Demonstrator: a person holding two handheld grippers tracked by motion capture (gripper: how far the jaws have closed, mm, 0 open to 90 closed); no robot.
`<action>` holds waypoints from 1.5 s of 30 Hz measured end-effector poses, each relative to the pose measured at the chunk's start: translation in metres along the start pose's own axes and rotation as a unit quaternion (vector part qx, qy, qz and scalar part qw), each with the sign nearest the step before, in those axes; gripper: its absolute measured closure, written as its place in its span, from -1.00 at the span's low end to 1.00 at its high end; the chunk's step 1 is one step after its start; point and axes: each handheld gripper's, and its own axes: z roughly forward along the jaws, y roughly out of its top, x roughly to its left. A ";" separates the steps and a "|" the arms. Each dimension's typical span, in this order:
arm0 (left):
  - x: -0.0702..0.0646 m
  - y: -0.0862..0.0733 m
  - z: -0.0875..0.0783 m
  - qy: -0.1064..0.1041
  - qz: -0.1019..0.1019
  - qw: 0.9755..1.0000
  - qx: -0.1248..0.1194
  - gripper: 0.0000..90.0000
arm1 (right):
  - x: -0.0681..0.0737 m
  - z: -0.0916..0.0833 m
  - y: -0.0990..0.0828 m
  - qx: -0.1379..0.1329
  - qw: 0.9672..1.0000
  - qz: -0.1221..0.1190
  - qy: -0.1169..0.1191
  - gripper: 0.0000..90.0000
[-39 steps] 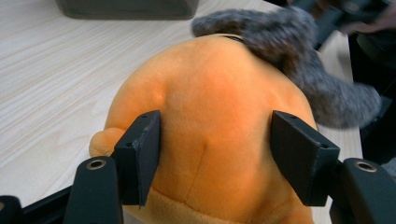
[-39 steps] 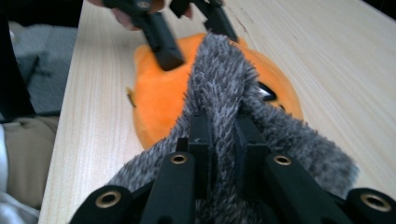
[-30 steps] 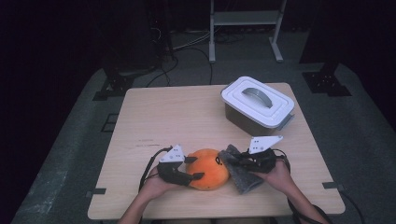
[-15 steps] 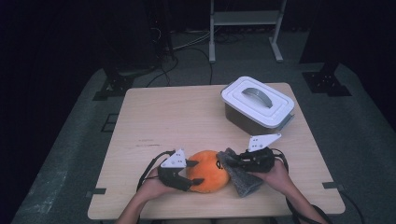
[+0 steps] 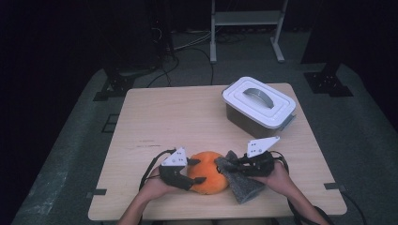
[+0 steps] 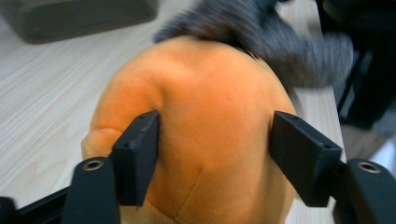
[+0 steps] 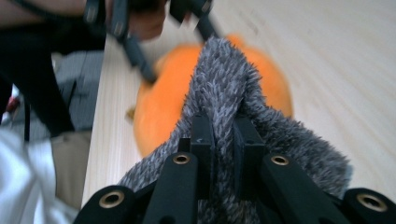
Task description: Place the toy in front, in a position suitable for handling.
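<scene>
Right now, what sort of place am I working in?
Probably a recording lab or studio: one wooden table on grey floor matting, dark surroundings, cables trailing on the floor, and a metal stand behind.

A round orange plush [image 5: 206,172] lies near the table's front edge, a fuzzy grey cloth [image 5: 241,184] draped against its right side.

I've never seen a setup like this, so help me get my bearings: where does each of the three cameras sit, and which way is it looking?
High view: above the near table edge, looking forward and down; both forearms and hands show.
Left gripper view: on the left gripper, along its jaws pressed on the orange plush toy.
Right gripper view: on the right gripper, along its jaws pinching the grey fuzzy cloth.
All share toy and cloth.
</scene>
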 end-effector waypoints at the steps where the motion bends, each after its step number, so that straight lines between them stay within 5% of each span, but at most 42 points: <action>1: -0.002 0.000 0.000 -0.005 0.008 1.000 0.002 -0.22 | 0.000 0.000 0.001 -0.005 1.000 0.002 -0.004 0.78; 11: -0.007 -0.002 -0.004 -0.023 0.019 1.000 0.010 -0.13 | -0.018 -0.002 -0.013 0.004 0.998 0.059 -0.018 0.78; 17: -0.012 0.001 0.000 -0.038 0.025 0.999 0.000 -0.13 | -0.007 -0.001 0.003 -0.031 0.999 0.043 -0.005 0.78; 19: -0.011 0.000 -0.001 -0.035 0.023 0.999 0.003 -0.13 | -0.002 0.006 0.009 -0.024 0.999 0.021 -0.009 0.78; 26: -0.012 0.001 0.001 -0.039 0.028 0.999 -0.002 -0.12 | -0.018 0.001 -0.007 -0.005 0.998 0.067 -0.019 0.78; 33: -0.014 0.002 0.003 -0.042 0.031 0.999 -0.004 -0.12 | 0.000 0.004 0.012 -0.033 0.999 0.035 -0.004 0.77; 36: -0.015 0.001 0.002 -0.041 0.030 0.999 -0.006 -0.12 | 0.005 0.008 0.015 -0.024 0.999 0.019 -0.009 0.77; 41: -0.017 0.005 0.006 -0.044 0.037 0.998 -0.012 -0.12 | -0.010 0.000 0.003 -0.002 0.999 0.044 -0.023 0.77; 45: -0.017 0.008 0.010 -0.049 0.035 0.998 -0.018 -0.12 | -0.004 -0.001 0.011 -0.015 0.999 0.030 -0.020 0.77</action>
